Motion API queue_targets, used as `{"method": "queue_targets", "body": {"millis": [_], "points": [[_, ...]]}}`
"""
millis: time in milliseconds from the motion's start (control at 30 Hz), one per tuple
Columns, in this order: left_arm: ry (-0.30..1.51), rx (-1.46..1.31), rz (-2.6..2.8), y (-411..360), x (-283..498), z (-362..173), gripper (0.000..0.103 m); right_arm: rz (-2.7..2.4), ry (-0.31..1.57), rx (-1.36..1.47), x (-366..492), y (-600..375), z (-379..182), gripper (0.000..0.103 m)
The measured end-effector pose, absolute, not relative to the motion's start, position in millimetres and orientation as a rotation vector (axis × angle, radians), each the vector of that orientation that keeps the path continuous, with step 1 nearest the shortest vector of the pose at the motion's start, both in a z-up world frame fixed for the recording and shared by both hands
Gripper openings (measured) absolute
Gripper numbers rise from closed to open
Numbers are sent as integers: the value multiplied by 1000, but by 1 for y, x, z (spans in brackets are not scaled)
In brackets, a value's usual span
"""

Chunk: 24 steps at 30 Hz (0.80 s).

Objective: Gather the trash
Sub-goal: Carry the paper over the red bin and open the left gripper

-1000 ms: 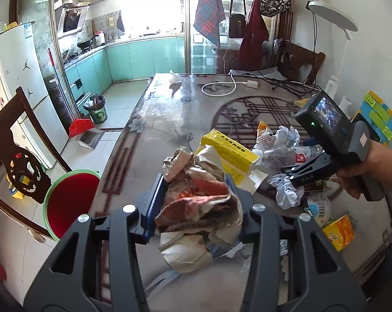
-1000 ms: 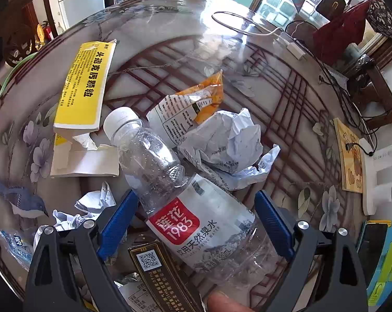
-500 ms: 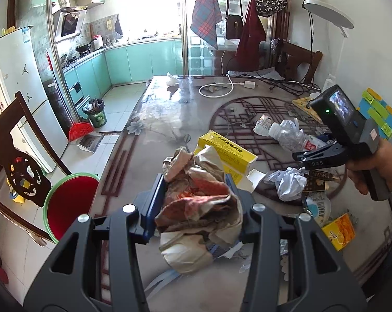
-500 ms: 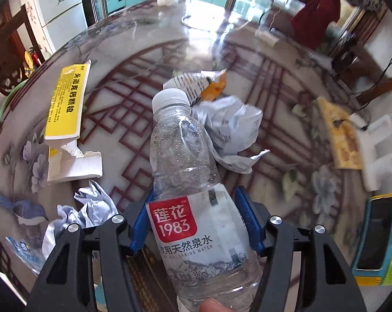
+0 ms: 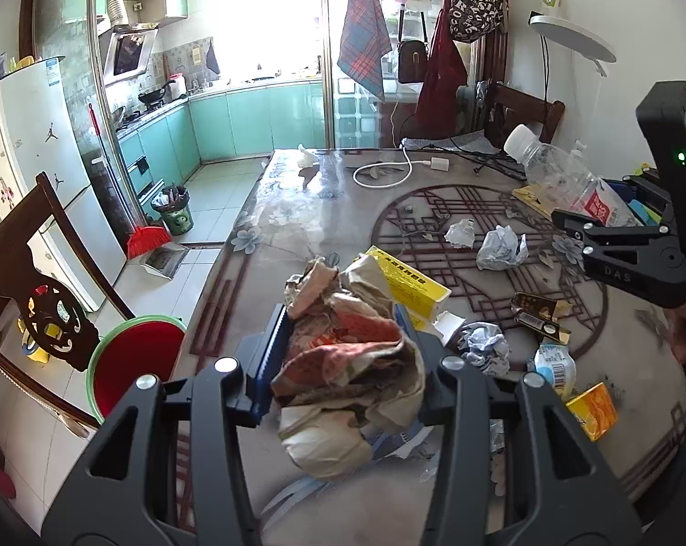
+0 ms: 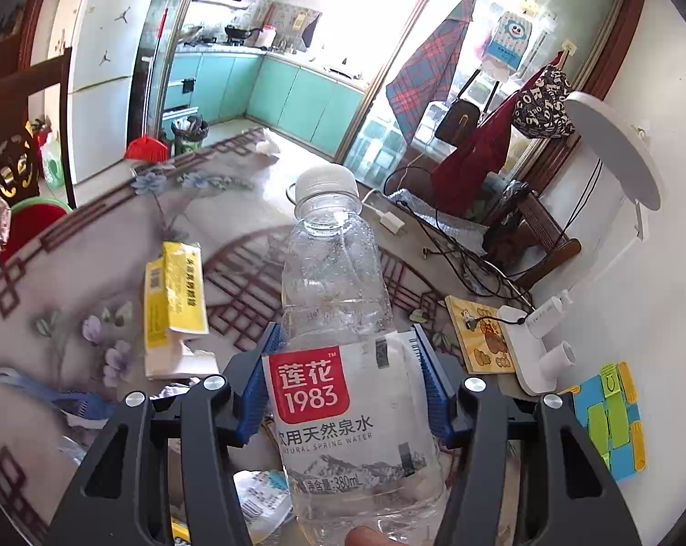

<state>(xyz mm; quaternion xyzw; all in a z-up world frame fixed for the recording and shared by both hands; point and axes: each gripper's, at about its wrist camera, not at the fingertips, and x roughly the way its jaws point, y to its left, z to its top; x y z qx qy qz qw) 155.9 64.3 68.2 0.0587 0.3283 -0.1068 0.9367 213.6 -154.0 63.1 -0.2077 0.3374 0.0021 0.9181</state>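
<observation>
Landmark: red plastic bin with green rim [image 5: 133,364], on floor beside table's left edge.

Left gripper [image 5: 338,359]: blue pads clamped on crumpled brown-and-red paper food wrapper [image 5: 347,368], held over the glass-topped patterned table [image 5: 270,209] just right of the bin. Likely very light, soft, compressible; springy wad, so squeeze across the thickest part as now. Loose lower flap hangs free, may snag on the bin rim. No readable print on it.

Further right of the bin, on the table: flat yellow cardboard box [image 5: 406,280], black Chinese characters along its face, too small to read, one end torn open. Stiff-ish, light; pinch across the short width. Crumpled white paper balls [image 5: 500,248] beyond it: featherweight, any grip works. Small dark foil sachet [image 5: 536,314], barcoded white packet [image 5: 554,361] and orange carton [image 5: 591,409] nearest the camera-side edge; text illegible.

Far right of the bin, lifted clear of the table: right gripper [image 6: 347,391], jaws closing, pads pressing the label band of a clear plastic water bottle with white cap [image 6: 338,327]. Looks empty: light, thin-walled, slick, will dent. Grip at label mid-body holds best; neck points away. Label: red square "莲花 1983", "饮用天然泉水", "NATURAL SPRING WATER", "380mL". Gripper body stamped "DAS".
</observation>
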Motion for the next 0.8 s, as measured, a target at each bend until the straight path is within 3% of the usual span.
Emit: {"method": "queue_targets", "body": {"millis": [433,800], "points": [[650,105,-163,109,162,93,44,53,641,-376,201,-104,81,54],[642,38,-19,207,193,119,44,228,646,-333,216,-4,75,54]]}}
